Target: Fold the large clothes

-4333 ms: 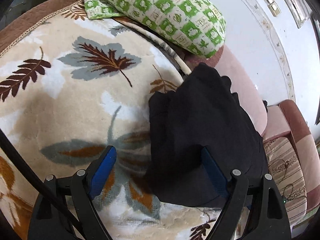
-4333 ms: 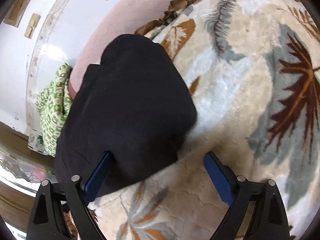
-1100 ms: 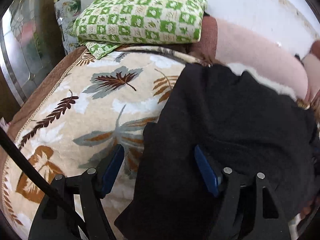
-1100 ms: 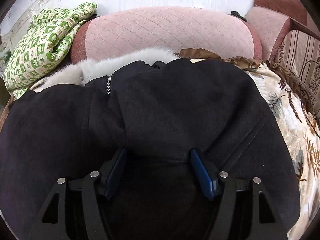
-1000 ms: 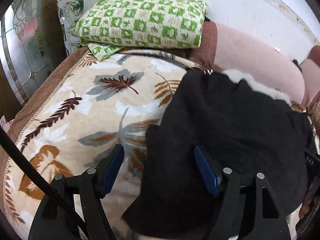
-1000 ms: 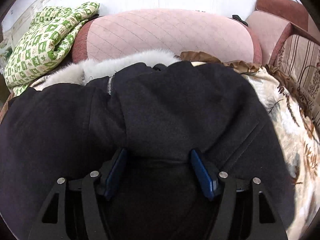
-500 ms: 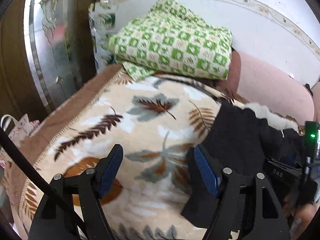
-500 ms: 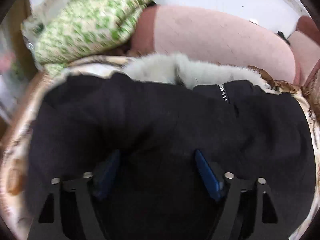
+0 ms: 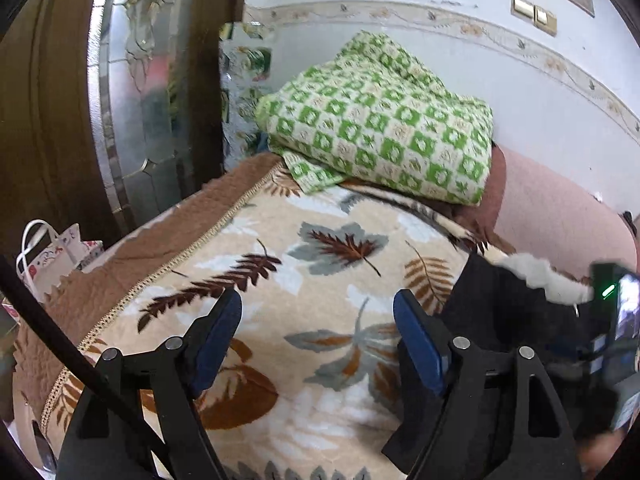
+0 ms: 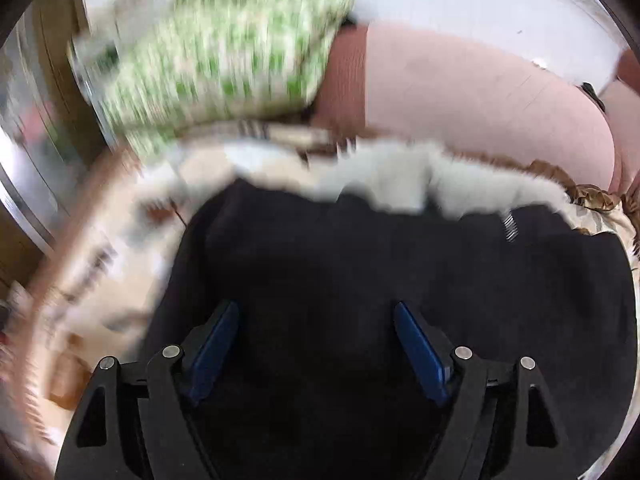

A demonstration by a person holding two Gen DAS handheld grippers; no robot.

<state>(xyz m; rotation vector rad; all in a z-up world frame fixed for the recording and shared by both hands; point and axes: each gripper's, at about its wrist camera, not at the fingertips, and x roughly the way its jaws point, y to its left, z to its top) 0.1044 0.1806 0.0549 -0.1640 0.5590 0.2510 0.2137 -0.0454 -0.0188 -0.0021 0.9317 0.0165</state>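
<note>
A black coat (image 10: 400, 264) with a pale fur collar (image 10: 400, 184) lies folded on a leaf-patterned blanket (image 9: 280, 264). In the left wrist view the coat (image 9: 500, 312) lies at the right. My left gripper (image 9: 318, 336) is open and empty above the blanket, to the left of the coat. My right gripper (image 10: 316, 344) is open just above the coat's black cloth, with nothing between its fingers. The right wrist view is blurred by motion. The right gripper's body (image 9: 612, 320) with a green light shows at the right edge of the left wrist view.
A folded green checked blanket (image 9: 380, 136) lies at the head of the bed against a pink cushion (image 10: 480, 104). A wooden door with patterned glass (image 9: 132, 80) stands at the left. A paper bag (image 9: 52, 256) sits beside the bed edge.
Both grippers have pulled back and swung left. The coat has slid to the right in the left wrist view. The right gripper's view has turned toward the green blanket.
</note>
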